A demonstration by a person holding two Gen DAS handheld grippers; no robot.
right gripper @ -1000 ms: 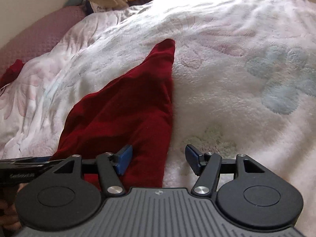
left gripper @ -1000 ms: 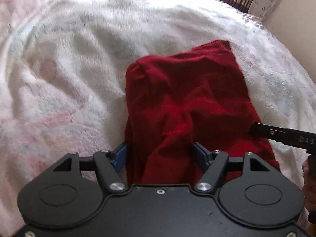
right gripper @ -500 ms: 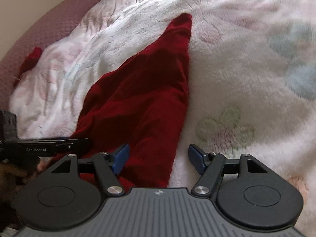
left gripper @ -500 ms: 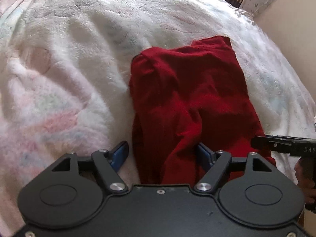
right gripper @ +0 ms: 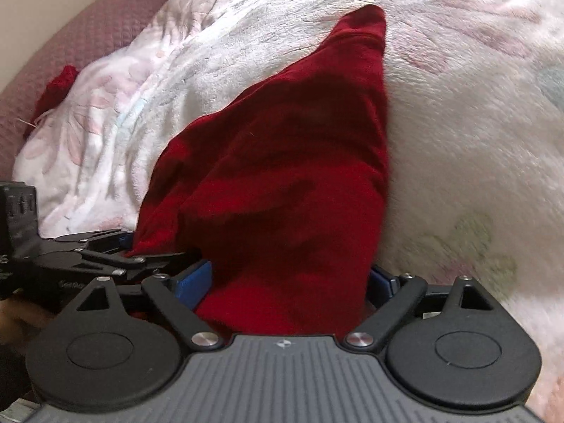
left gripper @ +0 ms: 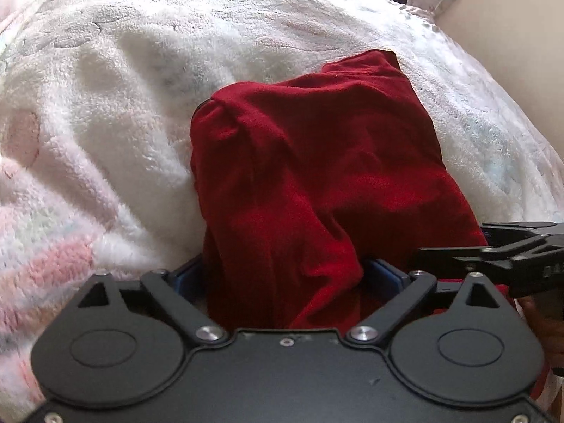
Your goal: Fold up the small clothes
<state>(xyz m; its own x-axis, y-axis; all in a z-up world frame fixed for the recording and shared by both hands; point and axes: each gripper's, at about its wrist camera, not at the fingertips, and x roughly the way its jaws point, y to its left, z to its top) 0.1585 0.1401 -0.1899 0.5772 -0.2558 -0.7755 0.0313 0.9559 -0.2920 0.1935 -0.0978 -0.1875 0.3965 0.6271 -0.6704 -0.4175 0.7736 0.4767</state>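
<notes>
Left hand-held gripper (left gripper: 283,278): fingers apart, near hem of the red garment (left gripper: 317,183) lying between them, not clamped. The garment lies on the bed's fleece blanket (left gripper: 105,105), running toward 12 o'clock. Right hand-held gripper (right gripper: 290,280): likewise spread astride the hem. Judged step: grasping both near corners. Next: close both, lift, carry toward 12 o'clock.

**Red garment bunched between gripper's blue pads on fleece-covered bed**

A crumpled dark red knit garment (left gripper: 317,162) lies on a fluffy white fleece blanket with pale pink and blue flower prints (left gripper: 105,112). Its near end rises between the blue-padded fingers (left gripper: 187,276) of the black left gripper (left gripper: 283,275), jaws spread around the cloth. The black right gripper (left gripper: 493,250) reaches in from the right edge, beside the fabric.
</notes>
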